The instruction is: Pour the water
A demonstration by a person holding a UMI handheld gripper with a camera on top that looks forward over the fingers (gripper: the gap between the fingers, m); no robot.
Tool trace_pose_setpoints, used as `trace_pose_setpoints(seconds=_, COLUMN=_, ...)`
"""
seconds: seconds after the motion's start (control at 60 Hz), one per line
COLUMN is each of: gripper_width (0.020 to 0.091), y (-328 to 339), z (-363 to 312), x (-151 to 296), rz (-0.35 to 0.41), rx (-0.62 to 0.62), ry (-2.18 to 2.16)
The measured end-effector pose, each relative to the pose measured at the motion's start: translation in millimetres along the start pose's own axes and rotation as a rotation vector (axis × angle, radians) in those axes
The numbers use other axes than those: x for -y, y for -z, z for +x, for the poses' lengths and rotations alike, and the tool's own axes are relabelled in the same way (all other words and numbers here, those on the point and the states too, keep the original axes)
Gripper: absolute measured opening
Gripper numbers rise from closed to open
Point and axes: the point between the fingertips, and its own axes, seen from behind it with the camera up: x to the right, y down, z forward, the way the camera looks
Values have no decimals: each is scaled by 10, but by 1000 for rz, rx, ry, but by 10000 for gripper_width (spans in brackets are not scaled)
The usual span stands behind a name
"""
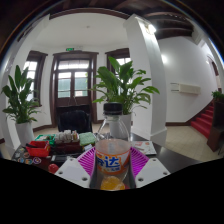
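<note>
I held the gripper (112, 172) level; its fingers seemed to clench the upright bottle (113, 150), above the table (175, 158).

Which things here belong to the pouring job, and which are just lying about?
Job: bottle, which stands between the fingers of the gripper; whether they press it is unclear.
Lying about: potted plants, clutter on the table.

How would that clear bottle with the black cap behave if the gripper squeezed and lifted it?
The bottle stands between the fingers of the gripper, its body clear and thin-looking, so it would probably flex under a firm squeeze. It is tall and narrow, so a sideways nudge might tip it. How full it is cannot be told, so its weight is uncertain. The label may give some grip.
</note>
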Motion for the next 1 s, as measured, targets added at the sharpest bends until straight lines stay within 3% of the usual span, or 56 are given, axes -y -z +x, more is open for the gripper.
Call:
trace_pose_setpoints(seconds=0.117, gripper_width=523, y=-16, z=-6, x=-37, rz=-23, rx=0, ry=-10)
trace_pose_setpoints(seconds=0.2, gripper_width=638, y=-9, z=-41, x=-153, rz=-73, rx=19, ry=-28)
trace_pose_setpoints(seconds=0.25, gripper_width=672, y=26, z=-24, x=-207, rz=-89, rx=20, ry=-26)
trace_pose_setpoints(seconds=0.45, gripper_width=695, y=447, z=-11, x=-424, rz=-124, rx=33, ry=39)
trace_pose_setpoints(seconds=0.617, gripper_width=705, y=1119, z=-23, x=-755, rz=-200, rx=86, ry=100)
trace_pose_setpoints(seconds=1.0, gripper_width=699, y=2218, z=-109, x=-346, rz=-125, rx=177, ry=63)
